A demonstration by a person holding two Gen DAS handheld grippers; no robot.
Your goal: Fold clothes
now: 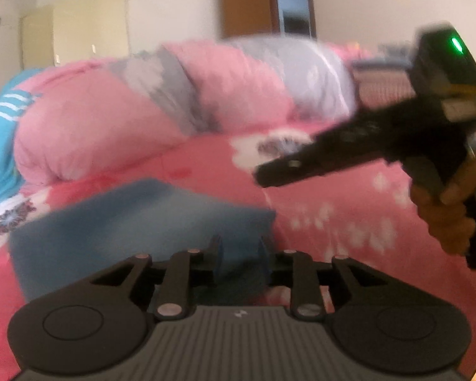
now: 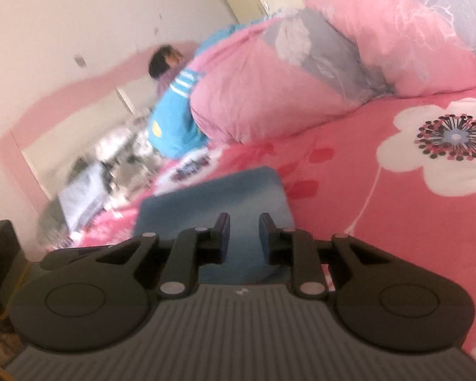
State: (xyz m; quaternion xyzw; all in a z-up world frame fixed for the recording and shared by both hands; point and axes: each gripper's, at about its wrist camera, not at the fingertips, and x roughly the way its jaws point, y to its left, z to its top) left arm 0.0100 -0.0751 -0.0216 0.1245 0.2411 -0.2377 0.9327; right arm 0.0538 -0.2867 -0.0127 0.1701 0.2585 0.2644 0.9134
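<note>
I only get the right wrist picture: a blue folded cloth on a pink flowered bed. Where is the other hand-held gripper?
Observer: The left hand-held gripper hovers over that same blue folded cloth, jaws apart, empty.
Operator: Can you see mine from outside?
Observer: Yes, the right hand-held gripper hangs above the pink sheet, right of the cloth.
Operator: Anything lit on it?
Observer: A green light glows on its body.

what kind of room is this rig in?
Most likely a home bedroom. A bed with a pink floral sheet fills both views, a bunched pink and grey quilt is heaped on it, and a cream wardrobe stands against the far wall. A folded blue garment lies on the sheet.
</note>
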